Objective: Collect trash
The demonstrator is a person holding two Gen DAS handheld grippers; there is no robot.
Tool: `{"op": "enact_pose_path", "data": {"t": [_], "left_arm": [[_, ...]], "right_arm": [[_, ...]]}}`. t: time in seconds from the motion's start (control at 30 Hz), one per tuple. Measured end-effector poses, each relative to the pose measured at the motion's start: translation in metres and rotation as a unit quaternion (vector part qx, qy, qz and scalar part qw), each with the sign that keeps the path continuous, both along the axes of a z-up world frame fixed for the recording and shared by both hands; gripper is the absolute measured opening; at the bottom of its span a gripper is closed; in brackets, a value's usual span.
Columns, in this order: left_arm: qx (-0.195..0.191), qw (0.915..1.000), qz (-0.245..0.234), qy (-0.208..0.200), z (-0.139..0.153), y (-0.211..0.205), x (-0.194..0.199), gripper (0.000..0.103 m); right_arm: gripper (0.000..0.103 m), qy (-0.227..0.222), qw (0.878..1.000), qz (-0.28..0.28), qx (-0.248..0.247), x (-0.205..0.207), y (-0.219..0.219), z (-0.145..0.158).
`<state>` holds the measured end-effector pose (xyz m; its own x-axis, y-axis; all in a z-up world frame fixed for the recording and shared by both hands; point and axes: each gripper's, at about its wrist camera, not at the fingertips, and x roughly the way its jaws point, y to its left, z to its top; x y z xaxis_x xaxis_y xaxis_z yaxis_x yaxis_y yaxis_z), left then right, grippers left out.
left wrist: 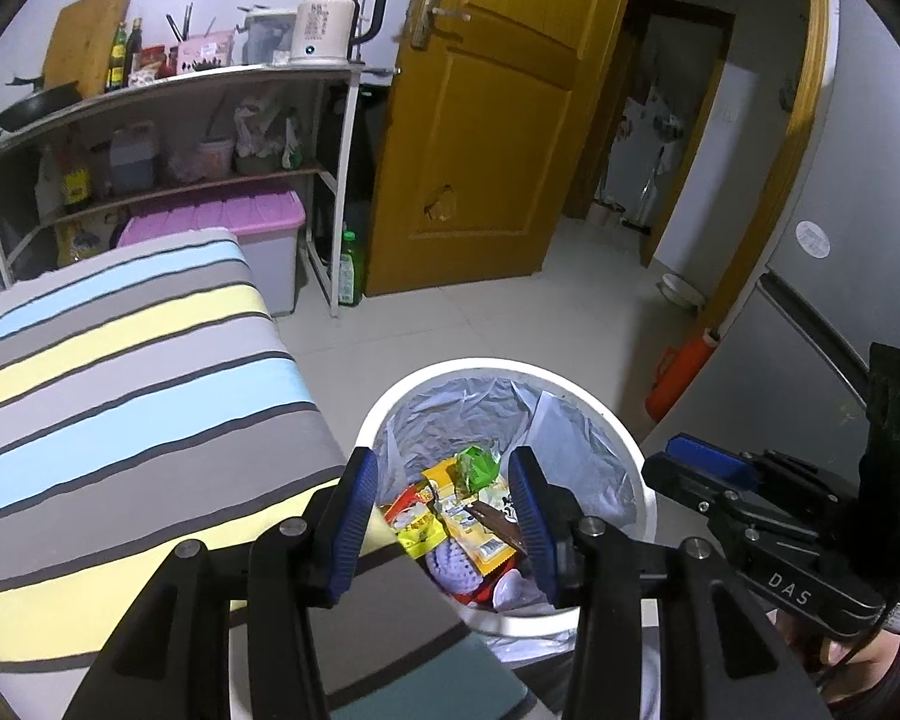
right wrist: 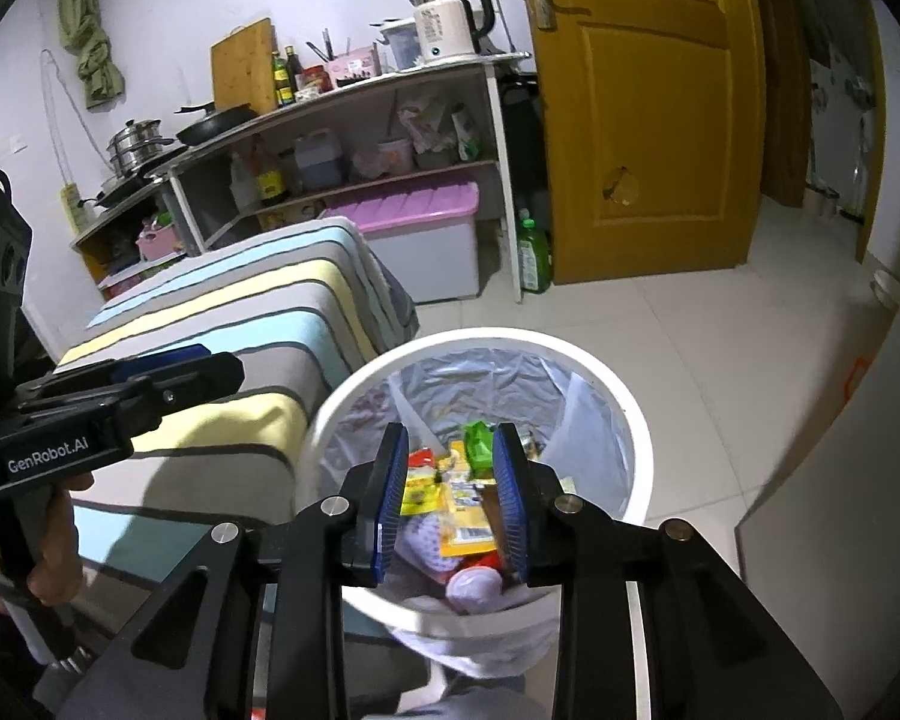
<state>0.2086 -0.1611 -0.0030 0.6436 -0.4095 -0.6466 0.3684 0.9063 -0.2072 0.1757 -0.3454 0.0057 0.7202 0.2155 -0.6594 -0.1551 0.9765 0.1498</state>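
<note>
A white round trash bin with a clear liner stands on the floor beside the striped bed; it also shows in the right wrist view. Inside lie snack wrappers: a green one, yellow ones and a pale knitted item. My left gripper hovers open above the bin's near side, holding nothing. My right gripper is open over the bin, empty. Each gripper shows in the other's view: the right one, the left one.
A striped bed borders the bin on the left. Behind stand a kitchen shelf, a pink-lidded storage box, a green bottle and a wooden door. A grey fridge is at right, with tiled floor between.
</note>
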Motion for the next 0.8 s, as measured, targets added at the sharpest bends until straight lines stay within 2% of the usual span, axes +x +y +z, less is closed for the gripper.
{"op": "enact_pose_path", "data": {"t": [0.43, 0.8], "left_arm": [[0.004, 0.9984, 0.022, -0.051, 0.027, 0.032, -0.059, 0.045], [0.013, 0.9944, 0.059, -0.087, 0.041, 0.06, -0.114, 0.045]], "right_arm": [[0.03, -0.05, 0.998, 0.031, -0.022, -0.048, 0.04, 0.036], [0.031, -0.08, 0.995, 0.051, -0.043, -0.089, 0.065, 0.05]]}}
